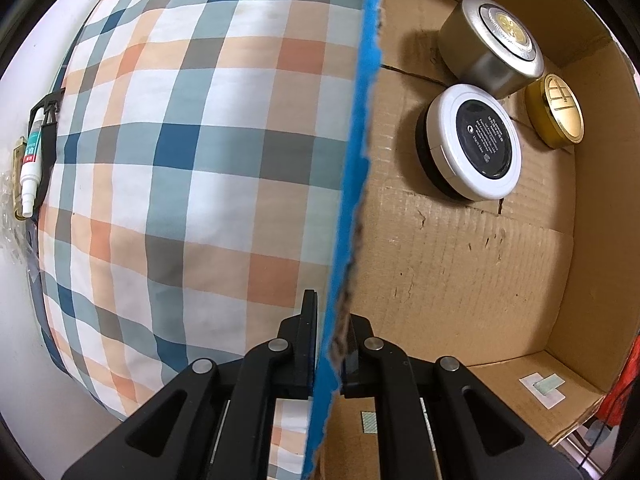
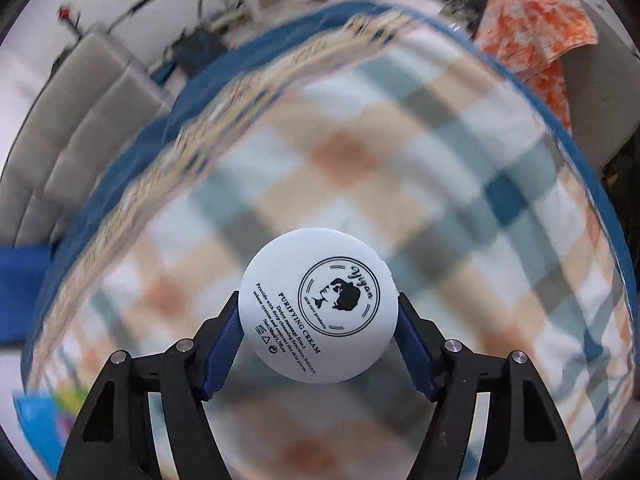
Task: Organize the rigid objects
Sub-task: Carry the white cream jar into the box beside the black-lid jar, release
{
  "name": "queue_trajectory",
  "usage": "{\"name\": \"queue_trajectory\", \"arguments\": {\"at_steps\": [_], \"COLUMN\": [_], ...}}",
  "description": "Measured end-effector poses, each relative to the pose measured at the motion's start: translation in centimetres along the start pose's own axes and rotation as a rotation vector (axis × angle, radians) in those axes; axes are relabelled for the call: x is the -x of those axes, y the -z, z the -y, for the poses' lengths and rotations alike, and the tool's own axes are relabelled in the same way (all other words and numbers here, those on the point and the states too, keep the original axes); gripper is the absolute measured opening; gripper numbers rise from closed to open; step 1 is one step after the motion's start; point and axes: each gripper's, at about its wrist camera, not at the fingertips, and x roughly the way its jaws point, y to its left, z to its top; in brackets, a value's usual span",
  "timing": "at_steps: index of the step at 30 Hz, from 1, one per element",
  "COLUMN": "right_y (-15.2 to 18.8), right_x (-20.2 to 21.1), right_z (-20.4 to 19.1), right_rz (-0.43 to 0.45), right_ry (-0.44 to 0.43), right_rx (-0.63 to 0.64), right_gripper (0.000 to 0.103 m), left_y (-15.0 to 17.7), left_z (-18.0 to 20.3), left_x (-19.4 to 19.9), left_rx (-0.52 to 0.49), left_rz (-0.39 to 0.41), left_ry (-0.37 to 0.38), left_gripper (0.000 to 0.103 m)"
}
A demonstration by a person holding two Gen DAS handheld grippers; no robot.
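My left gripper [image 1: 330, 320] is shut on the blue-edged side wall [image 1: 356, 168] of a cardboard box [image 1: 460, 264]. Inside the box lie a silver jar [image 1: 490, 44], a white-rimmed compact with a black label [image 1: 474, 142] and a gold-lidded jar [image 1: 556, 110]. My right gripper [image 2: 319, 320] is shut on a round white jar [image 2: 319, 306] printed "Purifying Cream", held in the air above the checked bedding [image 2: 400, 184]. That view is blurred by motion.
The box stands on a bed with a checked cover [image 1: 192, 160]. A small white tube [image 1: 31, 168] and a gold item lie at the bed's far left edge. An orange patterned cloth [image 2: 532, 36] hangs beyond the bed, and a grey sofa [image 2: 80, 120] stands to the left.
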Motion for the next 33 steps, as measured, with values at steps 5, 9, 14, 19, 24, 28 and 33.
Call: {"name": "queue_trajectory", "arguments": {"at_steps": [5, 9, 14, 19, 24, 28, 33], "right_y": [6.7, 10.5, 11.0, 10.2, 8.9, 8.6, 9.8], "right_x": [0.7, 0.4, 1.6, 1.7, 0.1, -0.3, 0.7], "right_z": [0.2, 1.0, 1.4, 1.0, 1.0, 0.8, -2.2], "right_rz": [-0.219, -0.329, -0.326, -0.341, -0.376, -0.381, -0.374], "right_ry": [-0.004, 0.0, -0.033, -0.042, -0.035, -0.006, 0.026], "right_rx": [0.131, 0.192, 0.22, 0.218, 0.211, 0.238, 0.268], "right_gripper": [0.073, 0.073, 0.081, 0.081, 0.073, 0.073, 0.072], "left_y": [0.0, 0.2, 0.1, 0.1, 0.2, 0.4, 0.4], "left_z": [0.4, 0.4, 0.5, 0.6, 0.3, 0.2, 0.1], "left_x": [0.0, -0.1, -0.1, -0.2, -0.1, -0.1, -0.2], "left_rx": [-0.011, -0.011, -0.018, -0.015, -0.013, -0.01, -0.008], "left_rz": [0.004, 0.005, 0.003, 0.002, 0.003, 0.006, 0.006], "left_ry": [-0.005, -0.005, -0.008, -0.006, 0.0, 0.0, 0.003], "left_gripper": [0.006, 0.006, 0.005, 0.005, 0.005, 0.005, 0.005]}}
